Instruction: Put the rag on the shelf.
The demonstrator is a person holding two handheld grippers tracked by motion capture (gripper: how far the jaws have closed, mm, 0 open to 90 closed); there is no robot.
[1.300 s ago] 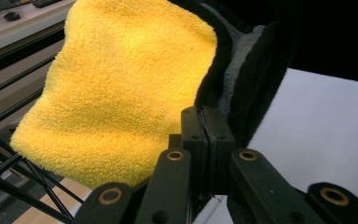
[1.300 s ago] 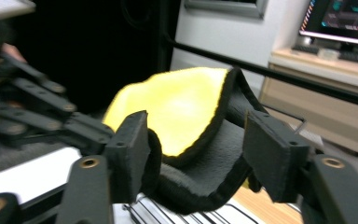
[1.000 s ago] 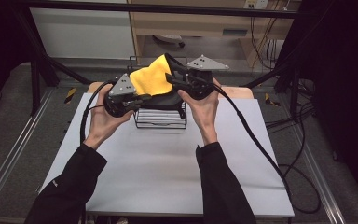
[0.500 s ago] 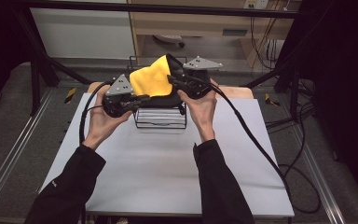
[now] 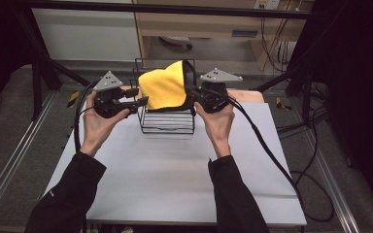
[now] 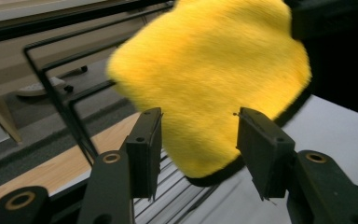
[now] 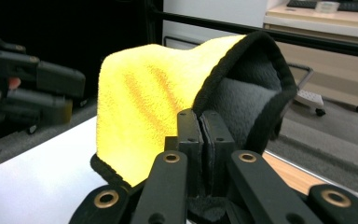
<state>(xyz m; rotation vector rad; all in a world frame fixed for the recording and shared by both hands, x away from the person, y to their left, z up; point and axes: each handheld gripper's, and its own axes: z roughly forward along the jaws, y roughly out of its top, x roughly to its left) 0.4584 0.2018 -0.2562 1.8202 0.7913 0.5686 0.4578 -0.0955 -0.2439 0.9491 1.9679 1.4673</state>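
From above, a yellow cloth [image 5: 164,88] hangs over a wire rack [image 5: 167,121] at the tabletop's [image 5: 175,170] far edge. The left tool [image 6: 198,135] gapes, released, before it. The right tool [image 7: 199,135] is clenched on its black-edged hem; no writing is legible.

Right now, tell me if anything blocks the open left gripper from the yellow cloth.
Nothing visible does. The left gripper is open with the yellow cloth straight ahead between its jaws; the wire rack sits below, and the right gripper holds the cloth's far edge.

Left gripper [image 5: 143,101] sits just left of the cloth [image 5: 166,86], jaws spread apart. Right gripper [image 5: 190,92], at the cloth's right edge, has its jaws pinched on it.
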